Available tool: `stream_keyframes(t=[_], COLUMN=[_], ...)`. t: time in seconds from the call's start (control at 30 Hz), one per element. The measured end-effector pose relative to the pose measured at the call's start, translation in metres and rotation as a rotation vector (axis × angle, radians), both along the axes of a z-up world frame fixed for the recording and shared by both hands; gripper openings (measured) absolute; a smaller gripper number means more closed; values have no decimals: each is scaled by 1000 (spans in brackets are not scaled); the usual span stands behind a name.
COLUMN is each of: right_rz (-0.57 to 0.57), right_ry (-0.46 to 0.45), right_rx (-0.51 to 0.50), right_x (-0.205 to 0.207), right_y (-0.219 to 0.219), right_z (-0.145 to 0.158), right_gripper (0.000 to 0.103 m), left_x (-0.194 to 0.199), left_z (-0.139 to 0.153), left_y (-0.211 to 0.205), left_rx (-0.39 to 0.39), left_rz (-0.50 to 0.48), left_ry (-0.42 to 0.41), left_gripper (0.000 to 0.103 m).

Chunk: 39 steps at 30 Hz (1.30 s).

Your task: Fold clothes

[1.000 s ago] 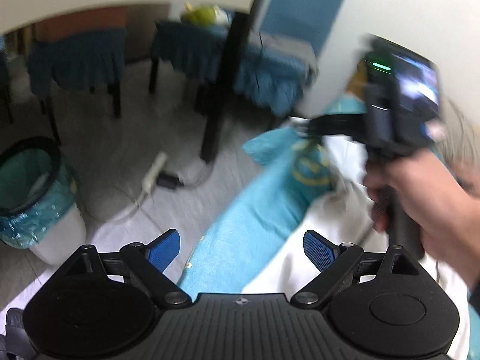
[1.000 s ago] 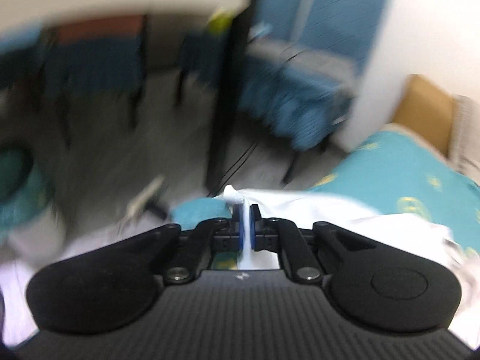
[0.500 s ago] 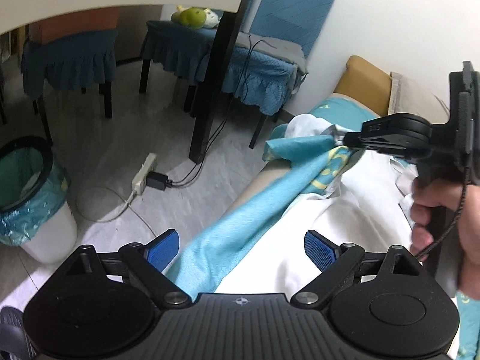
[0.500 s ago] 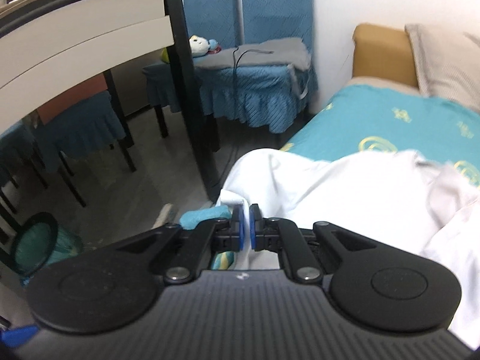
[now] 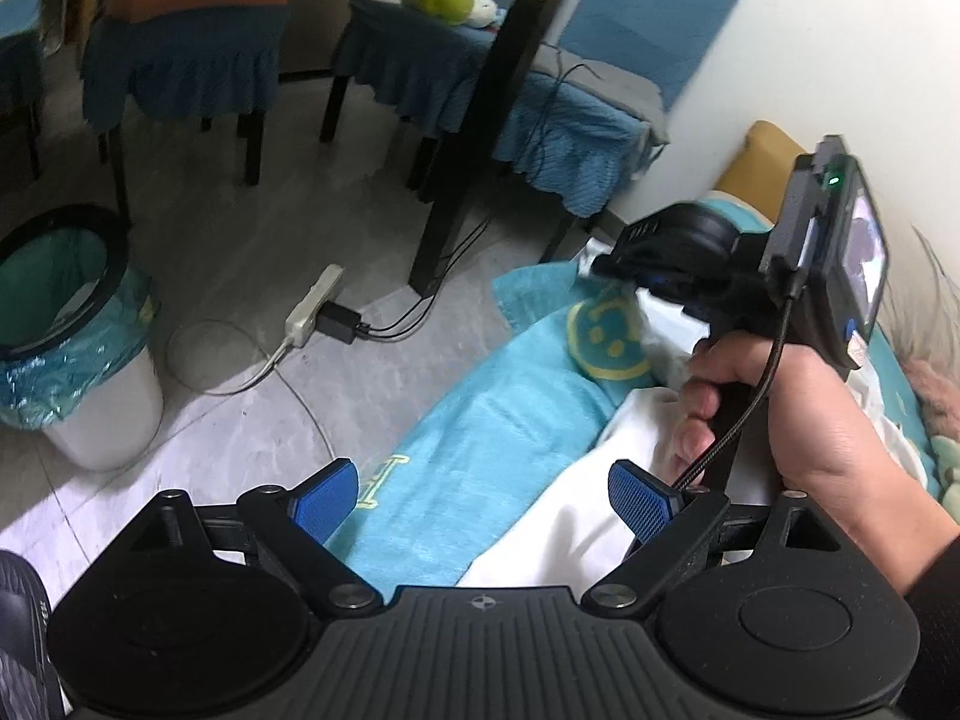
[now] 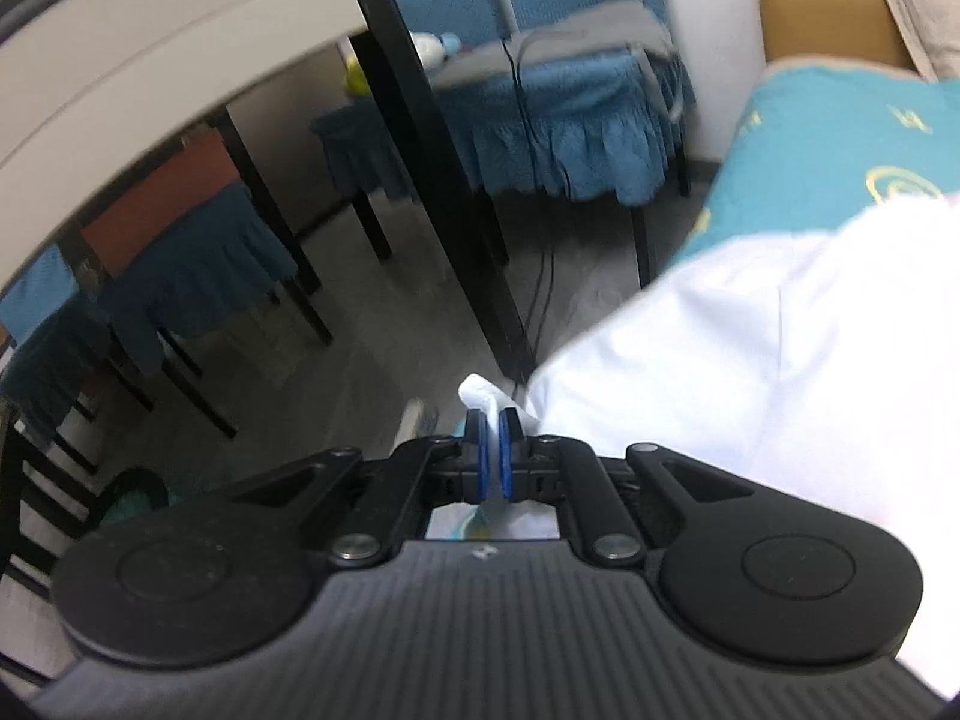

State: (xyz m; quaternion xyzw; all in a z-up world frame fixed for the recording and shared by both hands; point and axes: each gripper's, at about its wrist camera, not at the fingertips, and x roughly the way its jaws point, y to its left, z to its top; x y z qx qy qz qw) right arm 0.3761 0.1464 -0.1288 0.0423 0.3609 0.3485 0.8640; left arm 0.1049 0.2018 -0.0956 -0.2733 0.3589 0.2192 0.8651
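Observation:
A white garment point(image 6: 750, 372) lies on the bed's teal sheet point(image 5: 480, 450) and shows in the left wrist view point(image 5: 564, 528) too. My right gripper point(image 6: 493, 450) is shut on a corner of the white garment and holds it up beyond the bed edge. In the left wrist view the right gripper point(image 5: 606, 267) appears at the right, hand-held, pinching white cloth. My left gripper point(image 5: 480, 495) is open and empty, hovering over the sheet's edge beside the garment.
A black table leg point(image 5: 474, 138) stands close to the bed. A power strip with cables point(image 5: 312, 306) lies on the floor. A bin with a teal bag point(image 5: 66, 324) stands left. Blue-covered chairs point(image 6: 564, 126) stand behind. A tan headboard point(image 6: 828, 6) is at the right.
The right gripper has swung left and outward with the garment corner, now pointing over the floor rather than the bed. The left gripper stays open and has shifted only slightly.

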Motion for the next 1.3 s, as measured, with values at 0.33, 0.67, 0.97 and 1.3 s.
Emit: stream_keyframes(t=[0.33,0.67,0.97,1.3], right_rz=[-112,36,-209,-167], right_ry=[-90,55,-56,12], right_rx=[66,65,277,197], right_x=[-5,-12,-13,-7], right_y=[-58,-42,-75,-111], right_z=[38,23,31,29], right_gripper=[7,7,7,9], left_x=[-4,-4,0,-2], left_z=[5,8,3,5], left_y=[-3,-6,-5,-4], left_rx=[3,22,24,5], left_rz=[-5,8,-3,7], left_ry=[-24,-26,-21,-27], left_gripper=[92,92,92,93])
